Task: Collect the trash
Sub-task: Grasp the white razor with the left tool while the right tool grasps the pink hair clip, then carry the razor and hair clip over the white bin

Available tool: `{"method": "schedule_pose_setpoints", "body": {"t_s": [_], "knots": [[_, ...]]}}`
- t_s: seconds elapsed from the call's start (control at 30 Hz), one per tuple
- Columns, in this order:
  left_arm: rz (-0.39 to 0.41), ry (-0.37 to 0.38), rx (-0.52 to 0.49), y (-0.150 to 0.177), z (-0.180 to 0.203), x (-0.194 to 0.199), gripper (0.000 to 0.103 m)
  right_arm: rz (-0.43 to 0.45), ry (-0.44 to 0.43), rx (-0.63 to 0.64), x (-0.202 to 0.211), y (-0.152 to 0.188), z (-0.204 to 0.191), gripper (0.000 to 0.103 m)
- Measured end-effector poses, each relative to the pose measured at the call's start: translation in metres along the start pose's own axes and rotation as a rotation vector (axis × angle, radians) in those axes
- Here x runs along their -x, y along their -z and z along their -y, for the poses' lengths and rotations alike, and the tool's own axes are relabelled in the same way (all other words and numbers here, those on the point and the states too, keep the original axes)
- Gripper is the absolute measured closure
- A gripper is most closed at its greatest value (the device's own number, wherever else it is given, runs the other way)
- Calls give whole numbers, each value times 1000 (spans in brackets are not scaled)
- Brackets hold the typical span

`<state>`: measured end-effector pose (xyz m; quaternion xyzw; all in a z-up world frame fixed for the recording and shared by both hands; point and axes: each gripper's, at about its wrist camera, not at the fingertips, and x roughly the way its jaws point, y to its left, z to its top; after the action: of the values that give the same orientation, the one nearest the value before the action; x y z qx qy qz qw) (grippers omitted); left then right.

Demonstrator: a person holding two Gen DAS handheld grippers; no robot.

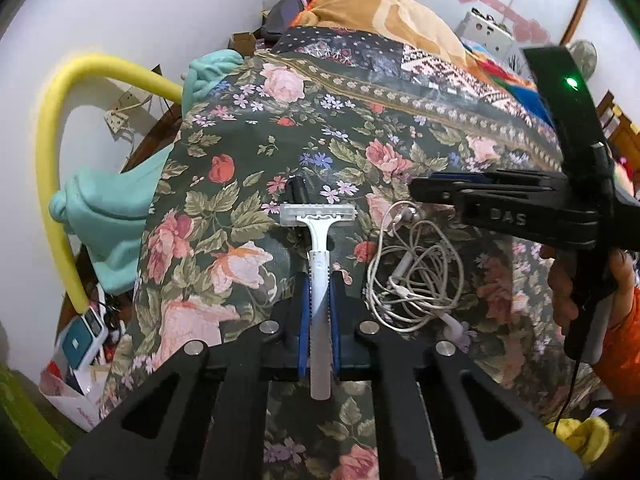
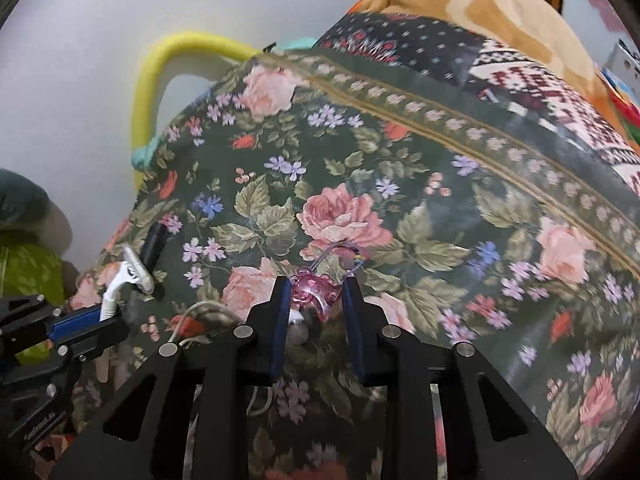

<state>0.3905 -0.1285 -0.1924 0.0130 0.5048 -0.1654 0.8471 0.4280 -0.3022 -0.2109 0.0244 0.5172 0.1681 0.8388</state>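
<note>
Blue-padded jaws of the left gripper (image 1: 319,280) are clamped on the white handle of a razor (image 1: 319,248), whose capped head lies ahead of the tips on the floral bedspread (image 1: 224,148). Light, stiff and smooth, the razor looks likely to slip or swing if held near one end, so this mid-handle hold, well back from the blade, seems the sound one. Just right of it lies a tangle of earphones (image 1: 416,280), limp and light, likely to trail if taken by one loop. On the other side, the right gripper (image 2: 316,292) has its jaws narrowed around a pink charm (image 2: 314,290) with a thin string; whether the pads press on it I cannot tell. Small and hard, the charm may pop out unless pinched across its widest part.
</note>
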Motion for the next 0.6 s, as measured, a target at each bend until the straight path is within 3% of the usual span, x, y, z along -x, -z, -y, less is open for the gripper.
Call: {"method": "schedule_pose_setpoints", "body": {"t_s": [0.1, 0.4, 0.6], "knots": [[-10, 23, 18, 2, 3, 8, 95, 17, 7, 4, 20, 5, 2, 79], [32, -7, 51, 12, 21, 47, 95, 58, 11, 12, 88, 36, -1, 79], [72, -17, 106, 23, 27, 88, 95, 91, -10, 32, 98, 33, -25, 79]]}}
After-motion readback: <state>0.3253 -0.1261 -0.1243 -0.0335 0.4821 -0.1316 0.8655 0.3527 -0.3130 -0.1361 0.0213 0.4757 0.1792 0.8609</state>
